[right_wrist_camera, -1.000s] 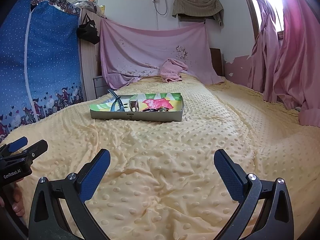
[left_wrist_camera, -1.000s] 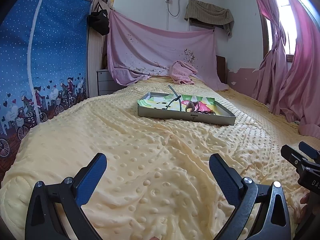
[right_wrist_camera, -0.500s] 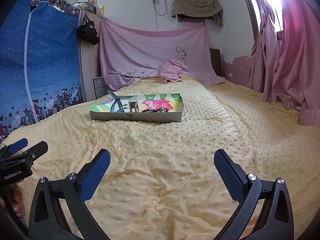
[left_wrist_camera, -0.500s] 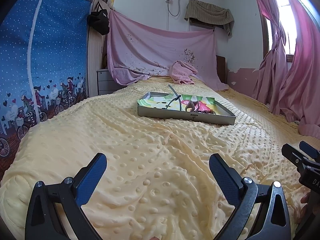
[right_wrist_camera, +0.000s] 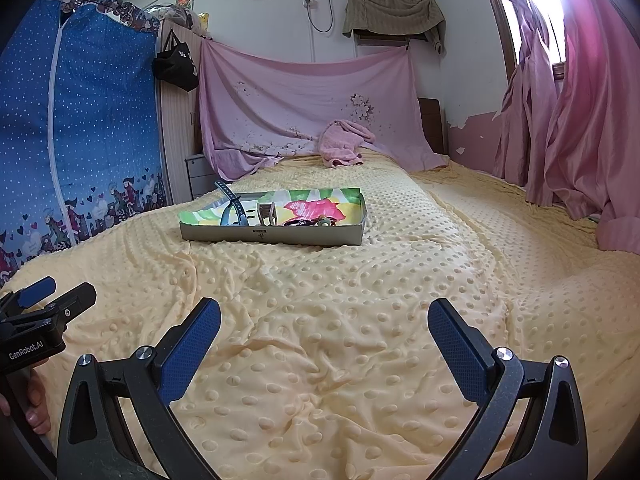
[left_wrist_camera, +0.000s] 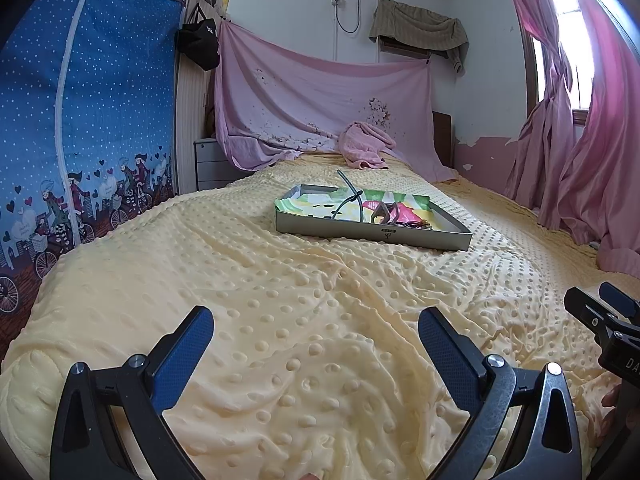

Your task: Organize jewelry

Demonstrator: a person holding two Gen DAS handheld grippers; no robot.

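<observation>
A shallow grey tray (left_wrist_camera: 372, 236) with a colourful lining lies in the middle of the yellow dotted bedspread; it also shows in the right wrist view (right_wrist_camera: 272, 236). Inside it lie a dark blue-grey band (right_wrist_camera: 232, 210), a small brownish piece (right_wrist_camera: 267, 213), and dark and small items (right_wrist_camera: 316, 222) near its front right. My left gripper (left_wrist_camera: 316, 340) is open and empty, low over the near end of the bed. My right gripper (right_wrist_camera: 324, 332) is open and empty beside it, well short of the tray.
A pink towel (left_wrist_camera: 366, 146) lies at the head of the bed under a hung pink sheet (left_wrist_camera: 320, 104). A blue fabric wardrobe (left_wrist_camera: 80, 120) stands on the left, pink curtains (left_wrist_camera: 580, 140) on the right. The bedspread (left_wrist_camera: 280, 300) is wrinkled.
</observation>
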